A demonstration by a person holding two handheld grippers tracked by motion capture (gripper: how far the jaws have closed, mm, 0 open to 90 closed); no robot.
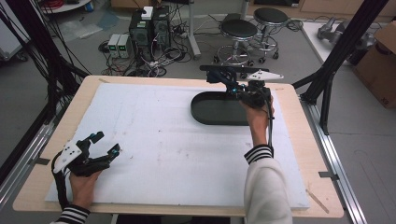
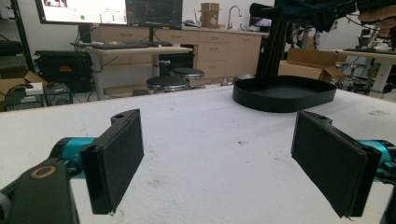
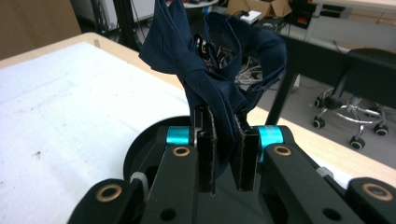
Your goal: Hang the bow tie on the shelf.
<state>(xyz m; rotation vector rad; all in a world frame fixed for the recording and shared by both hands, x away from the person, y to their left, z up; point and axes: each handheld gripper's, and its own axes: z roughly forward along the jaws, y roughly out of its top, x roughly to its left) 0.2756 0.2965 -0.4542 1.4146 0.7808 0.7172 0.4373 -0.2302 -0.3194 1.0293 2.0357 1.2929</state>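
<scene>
A dark navy cloth [image 3: 212,74] with a knot in it is pinched between the pads of my right gripper [image 3: 225,151], which is shut on it. In the high view that right gripper [image 1: 233,84] holds the cloth [image 1: 223,74] above the far edge of a black oval tray [image 1: 215,112]. The tray [image 2: 285,93] sits at the far right of the white mat. My left gripper [image 1: 105,143] rests near the front left of the mat, wide open, with nothing between its pads [image 2: 116,158].
A white foam mat [image 1: 154,140] covers most of the wooden table [image 1: 299,140]. Black frame posts [image 1: 336,51] stand at the table's right and left. Stools [image 1: 238,32], computers and cables lie on the floor beyond the far edge.
</scene>
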